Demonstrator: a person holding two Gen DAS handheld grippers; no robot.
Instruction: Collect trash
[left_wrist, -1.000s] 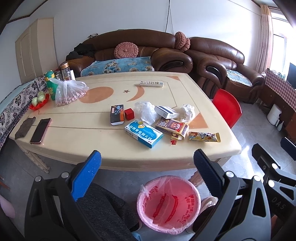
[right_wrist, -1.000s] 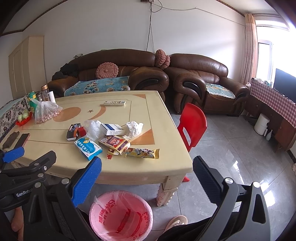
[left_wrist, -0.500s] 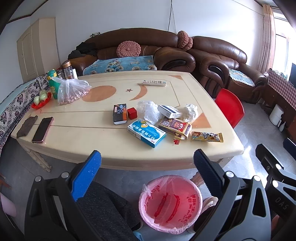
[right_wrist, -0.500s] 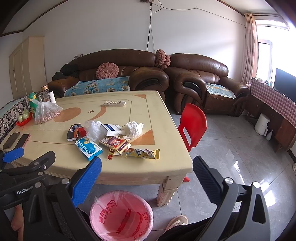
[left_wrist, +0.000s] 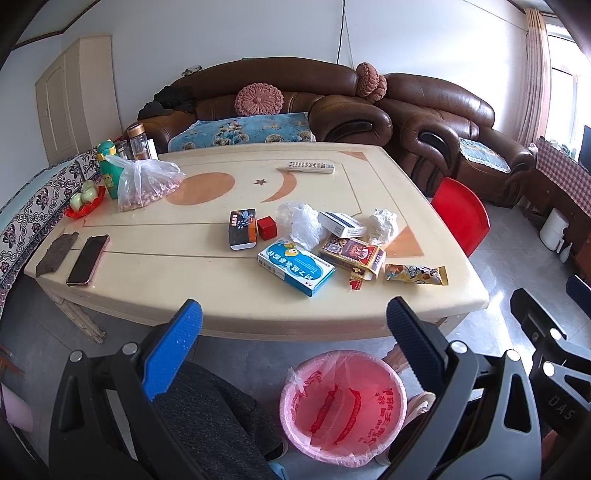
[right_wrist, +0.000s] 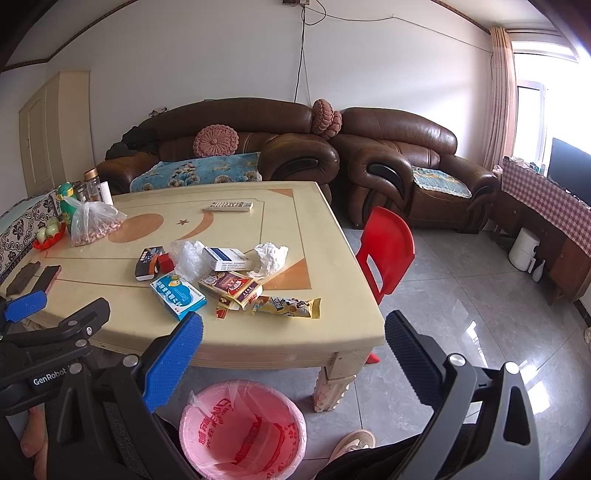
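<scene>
Both our left gripper (left_wrist: 293, 319) and right gripper (right_wrist: 293, 330) hang short of the table (left_wrist: 147, 258) with fingers wide apart and empty, while the trash sits mid-frame near the front edge: snack wrapper (left_wrist: 415, 275), blue box (left_wrist: 295, 266), crumpled tissue (left_wrist: 382, 226). We judge the wrapper the best first pick, being nearest the pink-lined bin (left_wrist: 343, 406) at lower centre; we should approach low, close across its narrow width, then release right over the bin.

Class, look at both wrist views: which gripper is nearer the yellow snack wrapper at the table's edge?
Right. The right gripper hangs open just before the snack wrapper; the left gripper sits further to its left, facing the blue box.
</scene>
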